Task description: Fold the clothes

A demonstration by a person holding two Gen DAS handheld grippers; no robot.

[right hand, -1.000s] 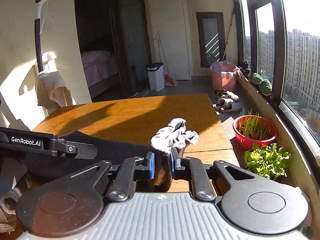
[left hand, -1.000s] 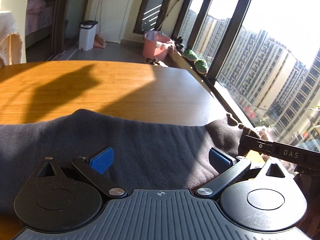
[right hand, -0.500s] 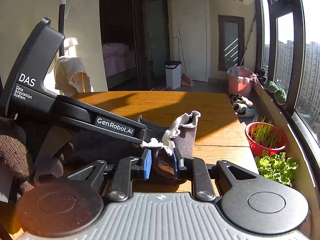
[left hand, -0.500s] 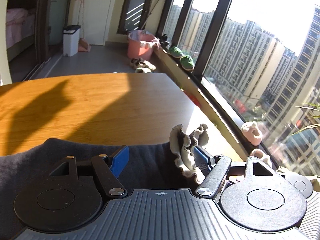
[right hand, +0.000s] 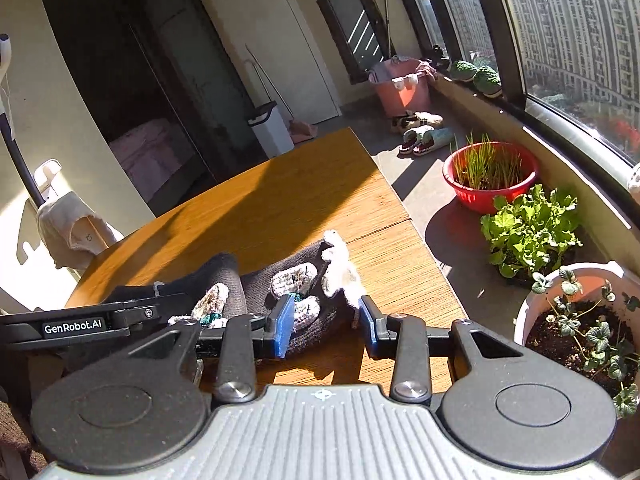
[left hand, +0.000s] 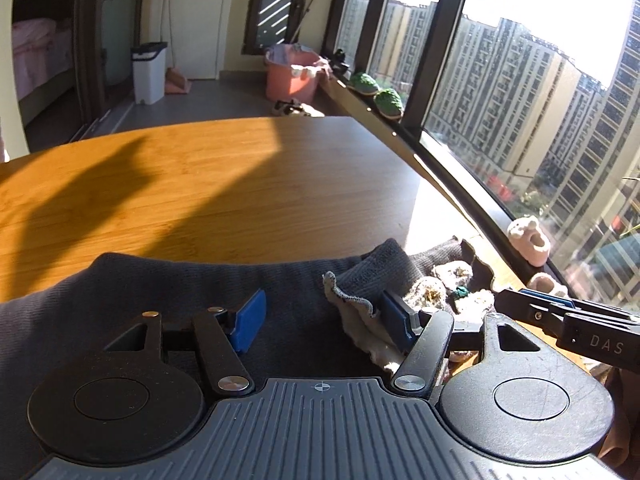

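Dark garment (left hand: 152, 292) laid on a wooden table (left hand: 208, 184).
Left gripper (left hand: 320, 318) is seen closing around a cuff (left hand: 372, 280), pads apart; right gripper (right hand: 324, 320) is seen opening, fabric between unpinched.

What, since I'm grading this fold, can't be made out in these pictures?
1. Left wrist view: the dark garment is cut by the left edge and hidden under the left gripper, closing with cloth between; type unclear.
2. Right wrist view: the right gripper, opening around pale lining, hides the hem beneath.
3. Right wrist view: green bit among the patches, too small to identify.
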